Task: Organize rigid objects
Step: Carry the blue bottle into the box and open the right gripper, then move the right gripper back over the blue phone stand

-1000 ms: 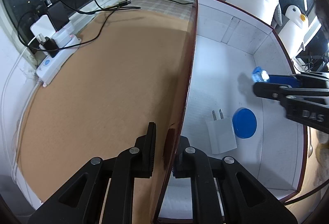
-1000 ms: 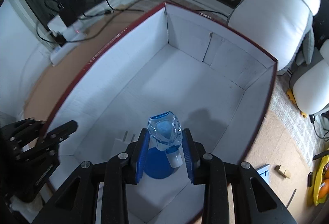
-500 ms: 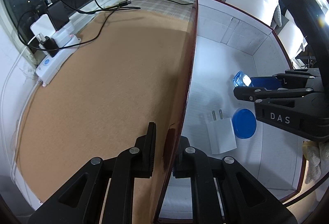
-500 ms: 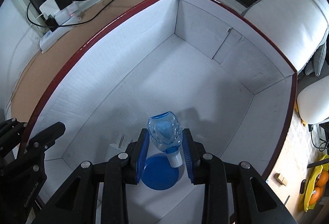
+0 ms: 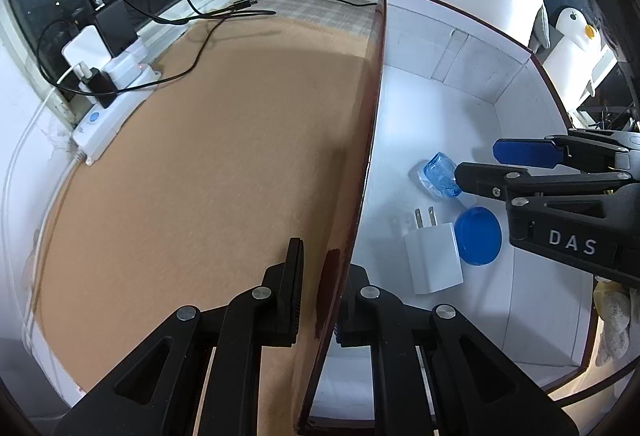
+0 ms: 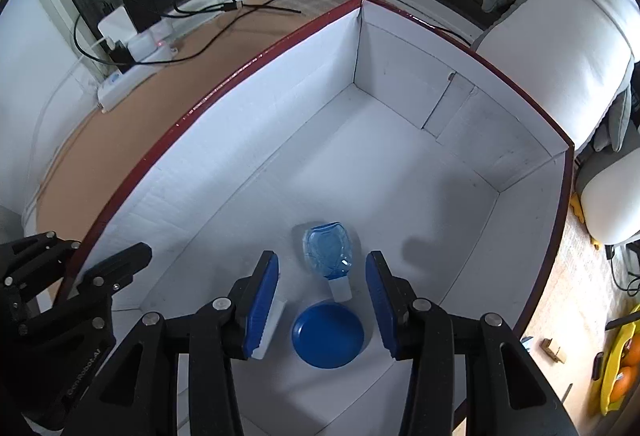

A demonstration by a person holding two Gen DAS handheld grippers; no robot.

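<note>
I am in the middle of putting things away in the big white cardboard box with the dark red rim (image 6: pixel 224 92). My right gripper (image 6: pixel 322 300) points down into the box and its jaws are opening. The small clear blue plastic bottle with a white cap (image 6: pixel 328 256) lies on the box floor between the blue pads (image 6: pixel 262 300), and the pads do not touch it. So I think the drop step is almost done.

Just under the right gripper, closer to me than the bottle, sits a round flat blue lid (image 6: pixel 328 336). A white plug charger with two metal prongs (image 5: pixel 434 256) lies beside that lid, toward my left gripper.

My left gripper (image 5: pixel 320 300) is pressed together on the box's side wall, pinching it, which should keep the box from sliding on the brown table (image 5: pixel 200 176).

Next I should lift the right gripper straight up, clear of the bottle and the wall, then go look for another hard thing.
</note>
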